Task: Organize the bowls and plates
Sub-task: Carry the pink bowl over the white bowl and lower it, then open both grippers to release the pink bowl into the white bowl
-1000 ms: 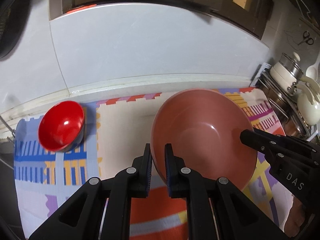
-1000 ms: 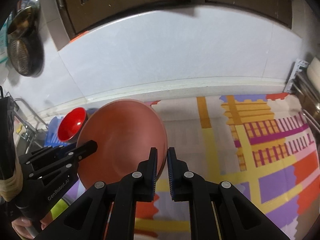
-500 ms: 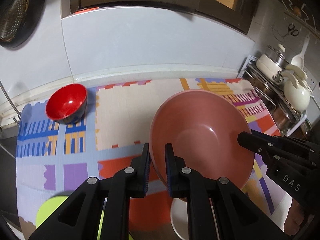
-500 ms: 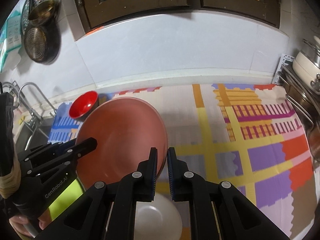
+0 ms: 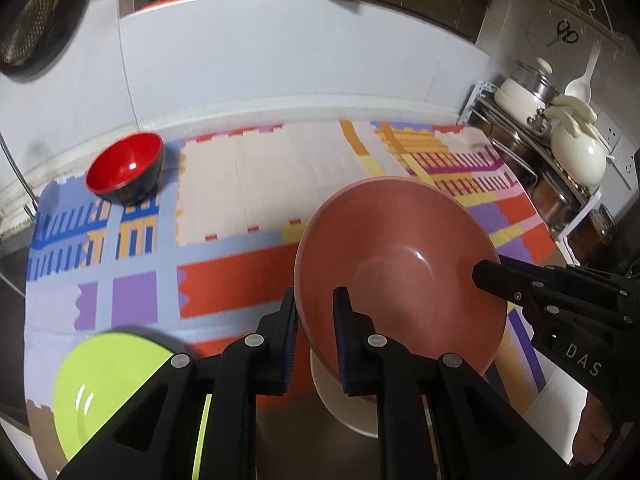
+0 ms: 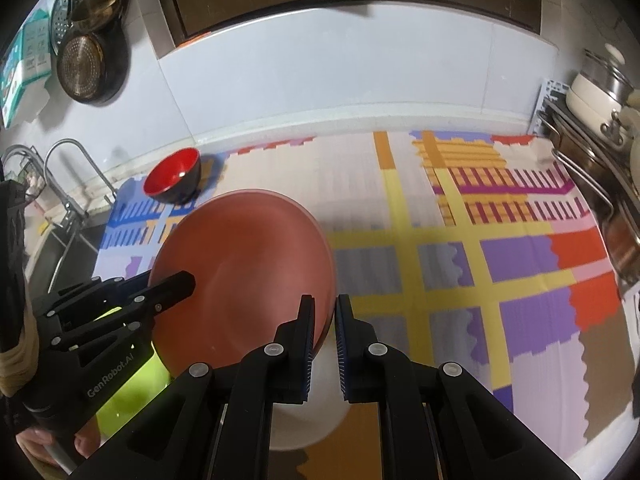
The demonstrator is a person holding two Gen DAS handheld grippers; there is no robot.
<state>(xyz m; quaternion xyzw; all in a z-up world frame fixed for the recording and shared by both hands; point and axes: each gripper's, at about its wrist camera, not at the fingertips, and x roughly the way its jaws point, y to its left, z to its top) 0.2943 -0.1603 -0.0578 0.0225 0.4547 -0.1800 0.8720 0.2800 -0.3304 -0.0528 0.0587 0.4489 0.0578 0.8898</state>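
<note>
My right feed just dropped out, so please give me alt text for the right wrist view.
The right gripper is shut on the near right rim of a large pink shallow bowl, with the left gripper on its opposite rim. Below sit a white dish and a lime-green plate; a small red bowl rests far-left on the colourful patterned mat.

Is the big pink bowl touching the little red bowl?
Apart. In the left wrist view the pink bowl is held near the front, with bare mat between it and the red bowl.

Both the left gripper [image 5: 315, 330] and right gripper [image 6: 323, 336] angle downward, jaws clamped nearly closed.
</note>
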